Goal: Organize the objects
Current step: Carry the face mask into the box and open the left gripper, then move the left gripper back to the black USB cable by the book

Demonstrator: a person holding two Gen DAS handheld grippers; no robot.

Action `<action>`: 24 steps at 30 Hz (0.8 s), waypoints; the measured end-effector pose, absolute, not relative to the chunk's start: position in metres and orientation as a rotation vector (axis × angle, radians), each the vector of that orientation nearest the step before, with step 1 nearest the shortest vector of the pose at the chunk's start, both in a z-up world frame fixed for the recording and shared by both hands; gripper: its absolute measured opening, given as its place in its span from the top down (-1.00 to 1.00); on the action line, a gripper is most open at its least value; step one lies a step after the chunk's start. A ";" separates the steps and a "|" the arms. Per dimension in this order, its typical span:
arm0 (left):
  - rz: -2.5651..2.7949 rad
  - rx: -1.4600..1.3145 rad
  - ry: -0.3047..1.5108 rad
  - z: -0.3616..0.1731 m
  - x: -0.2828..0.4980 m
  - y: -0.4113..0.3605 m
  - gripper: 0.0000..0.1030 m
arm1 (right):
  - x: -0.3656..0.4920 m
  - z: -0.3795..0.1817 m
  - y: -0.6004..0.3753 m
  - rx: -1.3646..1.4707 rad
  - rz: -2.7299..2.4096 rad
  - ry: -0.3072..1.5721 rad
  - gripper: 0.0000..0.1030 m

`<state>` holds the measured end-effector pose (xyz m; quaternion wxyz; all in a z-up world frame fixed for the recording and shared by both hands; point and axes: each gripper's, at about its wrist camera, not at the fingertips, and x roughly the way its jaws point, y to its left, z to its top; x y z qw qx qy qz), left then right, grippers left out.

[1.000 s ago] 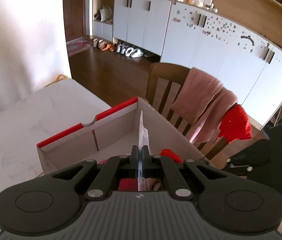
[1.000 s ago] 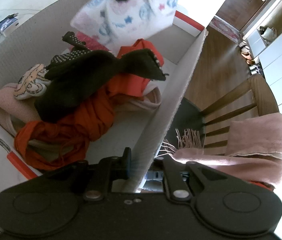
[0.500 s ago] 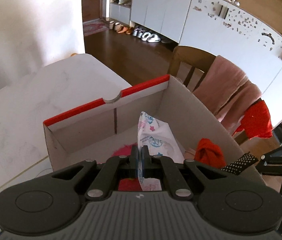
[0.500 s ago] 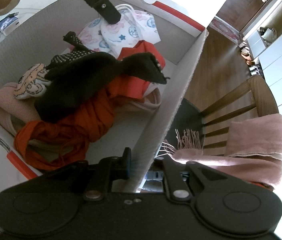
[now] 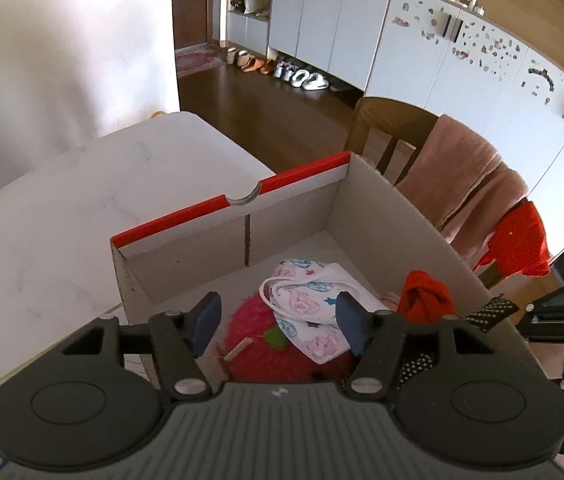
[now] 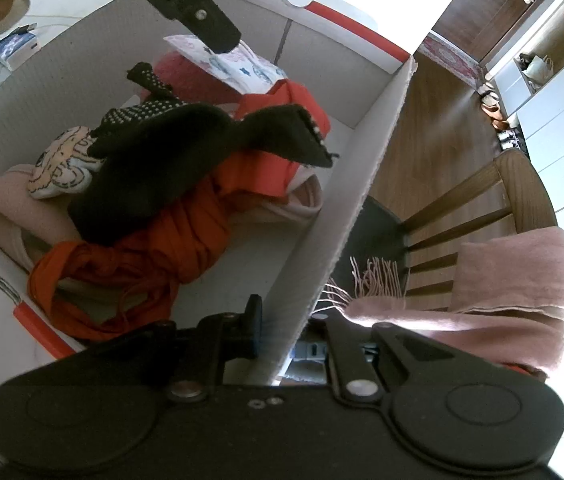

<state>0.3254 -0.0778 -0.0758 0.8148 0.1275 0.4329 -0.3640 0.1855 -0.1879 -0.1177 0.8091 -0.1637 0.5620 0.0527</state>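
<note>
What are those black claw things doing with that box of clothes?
A person is tidying clothes into a cardboard box using two hand-held grippers. The left gripper has just been opening its jaws, and the white patterned cloth now lies loose in the box on a fuzzy red thing, no longer pinched. The right gripper is shut on the box's side wall. A black garment and orange cloth are already piled inside.

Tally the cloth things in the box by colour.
white printed cloth: 1
fuzzy pink-red thing: 1
black cloths: 2, one of them dotted
orange-red cloths: 2
pale pink cloth: 1
cream printed cloth: 1
Total in the cardboard box: 8; the tangle may hide more.
</note>
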 end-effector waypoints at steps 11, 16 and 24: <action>-0.772 0.231 0.895 -0.051 0.305 -0.046 -0.21 | 0.185 -0.117 -0.186 -0.366 0.114 1.202 0.78; -0.762 0.199 0.879 -0.037 0.292 -0.015 -0.21 | 0.184 -0.117 -0.185 -0.374 0.116 1.205 0.77; -0.679 0.158 0.860 -0.028 0.271 0.050 -0.48 | 0.185 -0.116 -0.183 -0.379 0.113 1.207 0.77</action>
